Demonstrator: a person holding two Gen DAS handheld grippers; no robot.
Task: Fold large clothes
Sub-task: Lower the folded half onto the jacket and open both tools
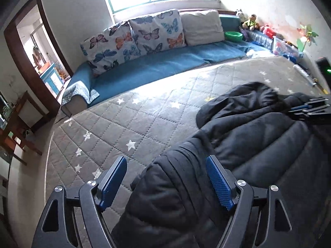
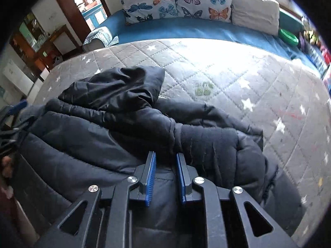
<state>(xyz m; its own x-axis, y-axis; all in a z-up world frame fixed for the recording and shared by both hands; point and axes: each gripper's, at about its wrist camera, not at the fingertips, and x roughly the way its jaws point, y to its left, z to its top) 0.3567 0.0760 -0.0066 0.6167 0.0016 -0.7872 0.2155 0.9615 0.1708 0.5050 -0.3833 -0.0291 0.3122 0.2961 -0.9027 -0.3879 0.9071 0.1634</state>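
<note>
I see the black padded jacket (image 2: 124, 128) lying crumpled on the grey quilted mattress (image 1: 128, 124), its hood (image 2: 115, 86) bunched toward the blue sofa (image 1: 157, 66) with the butterfly cushions (image 1: 132, 39). My left claw (image 1: 166, 183) is released, its blue pads spread wide either side of a puffy fold of the jacket without pressing on it; the left pad (image 1: 112, 183) hangs over bare mattress. My right claw (image 2: 165, 177) is nearly clenched, its two pads close together with only a narrow gap. Dark jacket fabric sits in and below that gap, but I cannot tell whether the pads actually pinch it. The right claw's tip also shows at the left view's far right edge, over the jacket.
</note>
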